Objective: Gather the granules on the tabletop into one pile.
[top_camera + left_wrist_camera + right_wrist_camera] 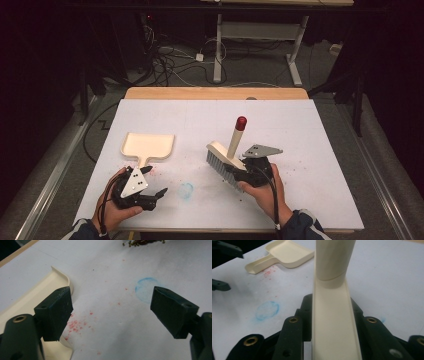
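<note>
A cream hand brush (220, 153) with grey bristles and a red-tipped handle (241, 123) is held above the white table, right of centre. My right gripper (239, 174) is shut on it, and in the right gripper view the brush's back (333, 325) sits clamped between the jaws. A cream dustpan (148, 145) lies flat at the left, handle toward me. My left gripper (156, 197) rests near the front edge, just below that handle. In the left gripper view it (111, 302) stands open with nothing between the jaws, the dustpan (37, 295) beside its left jaw.
A blue chalk ring (186, 190) marks the sheet between the grippers. Red specks (75, 325) lie by the dustpan handle, and dark crumbs (140, 242) lie farther off. The white sheet (300, 125) covers a wooden table; cables and desk legs stand on the floor beyond.
</note>
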Available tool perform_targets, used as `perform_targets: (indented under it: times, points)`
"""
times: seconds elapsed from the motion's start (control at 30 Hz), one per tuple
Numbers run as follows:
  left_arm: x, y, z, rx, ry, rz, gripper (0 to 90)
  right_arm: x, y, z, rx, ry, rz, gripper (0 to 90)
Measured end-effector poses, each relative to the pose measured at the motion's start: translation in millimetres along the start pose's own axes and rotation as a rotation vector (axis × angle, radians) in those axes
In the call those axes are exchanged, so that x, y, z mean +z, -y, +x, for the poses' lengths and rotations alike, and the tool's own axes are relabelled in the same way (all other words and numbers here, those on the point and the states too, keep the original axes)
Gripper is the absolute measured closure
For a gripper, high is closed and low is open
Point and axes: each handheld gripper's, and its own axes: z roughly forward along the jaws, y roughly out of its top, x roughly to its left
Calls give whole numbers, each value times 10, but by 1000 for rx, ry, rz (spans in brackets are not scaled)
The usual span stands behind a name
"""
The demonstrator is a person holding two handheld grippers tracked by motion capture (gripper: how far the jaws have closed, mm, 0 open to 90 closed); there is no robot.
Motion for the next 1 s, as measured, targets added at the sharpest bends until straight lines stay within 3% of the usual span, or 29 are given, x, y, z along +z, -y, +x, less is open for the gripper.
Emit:
perform_targets:
  times: [0.1,0.23,0.3,0.37,0.53,0.7,1.0]
  points:
    - [2,0,-3,1,-1,3,171,-115,-29,30,-88,-55,-6,678]
    - [10,-1,-5,2,-1,7,171,-297,-5,70,-242,-152,-10,678]
    - [15,-3,-7,5,-1,11,172,-387,74,90,-287,-249,2,677]
    - [17,-4,-11,8,0,13,171,-408,111,99,-303,-276,7,677]
    - [24,-7,-21,13,2,16,172,-430,304,115,-416,-367,55,678]
    - [36,-9,-24,12,5,20,172,-348,423,11,-448,-427,105,678]
    - [71,-31,-28,-6,31,12,175,-53,263,-350,-503,-487,59,674]
